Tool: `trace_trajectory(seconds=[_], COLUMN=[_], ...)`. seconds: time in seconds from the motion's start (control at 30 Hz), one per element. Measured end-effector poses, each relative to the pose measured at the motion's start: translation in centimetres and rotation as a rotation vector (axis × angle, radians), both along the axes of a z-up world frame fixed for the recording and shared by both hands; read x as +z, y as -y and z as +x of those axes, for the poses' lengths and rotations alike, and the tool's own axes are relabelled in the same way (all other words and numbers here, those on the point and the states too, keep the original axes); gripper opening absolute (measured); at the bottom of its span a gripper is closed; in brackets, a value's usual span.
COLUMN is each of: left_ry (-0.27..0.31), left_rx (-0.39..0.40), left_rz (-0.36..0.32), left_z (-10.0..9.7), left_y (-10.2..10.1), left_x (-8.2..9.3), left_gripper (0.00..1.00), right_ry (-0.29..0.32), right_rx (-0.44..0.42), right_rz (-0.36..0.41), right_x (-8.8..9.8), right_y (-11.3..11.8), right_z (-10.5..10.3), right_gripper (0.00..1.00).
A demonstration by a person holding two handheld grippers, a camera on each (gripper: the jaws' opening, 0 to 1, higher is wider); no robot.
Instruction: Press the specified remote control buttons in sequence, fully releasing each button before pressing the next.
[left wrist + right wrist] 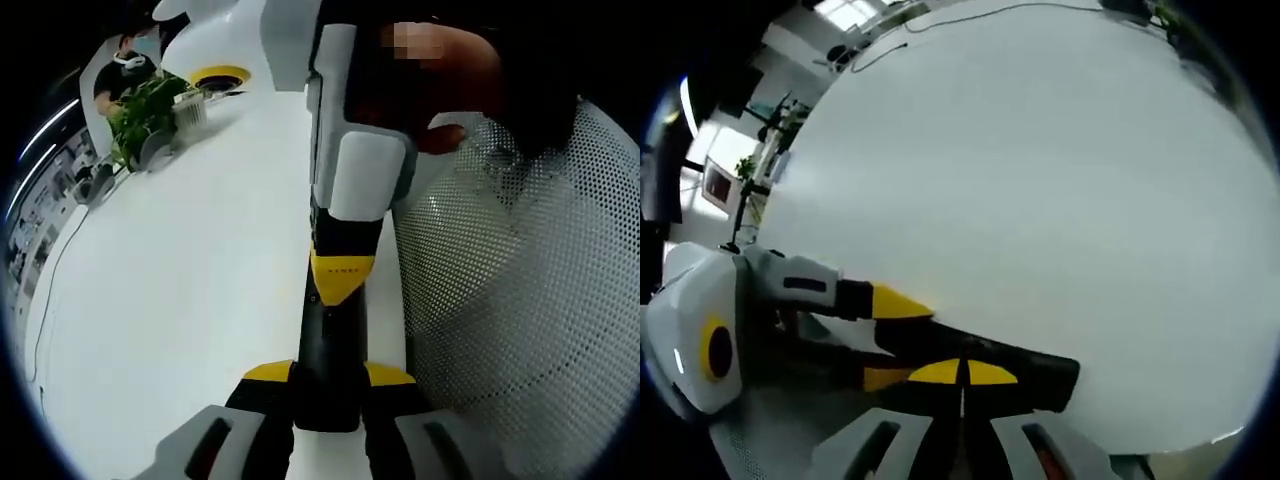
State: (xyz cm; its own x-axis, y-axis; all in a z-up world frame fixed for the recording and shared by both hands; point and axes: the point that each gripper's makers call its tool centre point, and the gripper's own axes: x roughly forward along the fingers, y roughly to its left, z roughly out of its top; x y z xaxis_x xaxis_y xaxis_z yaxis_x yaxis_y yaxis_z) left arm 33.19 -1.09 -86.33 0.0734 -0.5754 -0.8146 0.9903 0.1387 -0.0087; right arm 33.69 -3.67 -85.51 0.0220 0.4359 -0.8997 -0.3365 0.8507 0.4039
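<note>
A long black remote control (328, 350) lies over the near edge of the white table (200, 280). My left gripper (330, 375) is shut on it, with a yellow-tipped jaw on each side of its near end. My right gripper (340, 272) comes down from the top of the left gripper view, shut, and its yellow tips touch the remote's top face. In the right gripper view the right gripper (962, 373) has its tips together against the remote control (1035, 368). There the left gripper (890, 340) reaches in from the left and clamps the remote's end. The buttons are hidden.
A white mesh chair back (520, 290) stands close beside the table edge on the right. A potted plant (150, 110) and a yellow-ringed round object (220, 75) sit at the far end. A thin cable (50, 270) runs along the left side. A hand (440, 70) holds the right gripper.
</note>
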Motion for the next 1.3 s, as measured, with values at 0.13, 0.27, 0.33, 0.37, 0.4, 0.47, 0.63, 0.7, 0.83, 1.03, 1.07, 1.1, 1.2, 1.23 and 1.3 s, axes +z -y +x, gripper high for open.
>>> trace_trajectory(seconds=[0.13, 0.27, 0.33, 0.37, 0.4, 0.47, 0.63, 0.7, 0.83, 1.03, 1.07, 1.1, 1.2, 1.23, 1.3], left_ry=[0.000, 0.001, 0.002, 0.001, 0.003, 0.001, 0.002, 0.002, 0.002, 0.002, 0.002, 0.002, 0.002, 0.002, 0.002], left_rx=[-0.001, 0.004, 0.015, 0.021, 0.018, 0.020, 0.019, 0.018, 0.019, 0.019, 0.019, 0.019, 0.019, 0.019, 0.019], left_rz=[0.000, 0.002, 0.004, 0.004, 0.004, 0.001, 0.000, -0.001, -0.003, -0.004, -0.004, -0.005, -0.006, -0.006, -0.006], left_z=[0.0, 0.0, 0.1, 0.1, 0.1, 0.1, 0.1, 0.1, 0.1, 0.2, 0.2, 0.2, 0.2, 0.2, 0.2], left_y=[0.0, 0.1, 0.2, 0.2, 0.2, 0.2, 0.2, 0.2, 0.2, 0.2, 0.2, 0.2, 0.2, 0.2, 0.2], left_x=[0.0, 0.0, 0.0, 0.0, 0.0, 0.0, 0.0, 0.0, 0.0, 0.0, 0.0, 0.0, 0.0, 0.0, 0.0], left_gripper=[0.25, 0.25, 0.25, 0.25, 0.25, 0.25, 0.25, 0.25, 0.25, 0.25, 0.25, 0.25, 0.25, 0.25, 0.25], right_ry=[0.025, 0.033, 0.033, 0.033, 0.033, 0.032, -0.002, -0.007, 0.007, -0.013, -0.023, -0.031, -0.053, -0.058, -0.054], right_rx=[0.027, 0.039, 0.037, 0.037, 0.037, 0.035, -0.015, -0.026, -0.014, 0.000, 0.001, 0.002, 0.010, 0.013, 0.018], right_rz=[-0.022, -0.027, -0.025, -0.024, -0.023, -0.021, 0.024, 0.026, -0.004, -0.022, -0.016, -0.012, -0.013, -0.015, -0.015], right_x=[0.0, 0.0, 0.0, 0.0, 0.0, 0.0, 0.1, 0.1, 0.1, 0.1, 0.2, 0.2, -0.1, -0.1, 0.0], right_y=[0.0, 0.0, 0.1, 0.1, 0.1, 0.1, 0.2, 0.2, 0.5, 0.7, 0.7, 0.6, 0.5, 0.5, 0.5], right_z=[0.0, 0.1, 0.1, 0.1, 0.2, 0.2, 0.2, 0.2, 0.2, -0.3, -0.4, -0.5, -0.9, -1.0, -1.0], right_gripper=[0.00, 0.00, 0.00, 0.00, 0.00, 0.00, 0.00, 0.00, 0.00, 0.00, 0.00, 0.00, 0.00, 0.00, 0.00])
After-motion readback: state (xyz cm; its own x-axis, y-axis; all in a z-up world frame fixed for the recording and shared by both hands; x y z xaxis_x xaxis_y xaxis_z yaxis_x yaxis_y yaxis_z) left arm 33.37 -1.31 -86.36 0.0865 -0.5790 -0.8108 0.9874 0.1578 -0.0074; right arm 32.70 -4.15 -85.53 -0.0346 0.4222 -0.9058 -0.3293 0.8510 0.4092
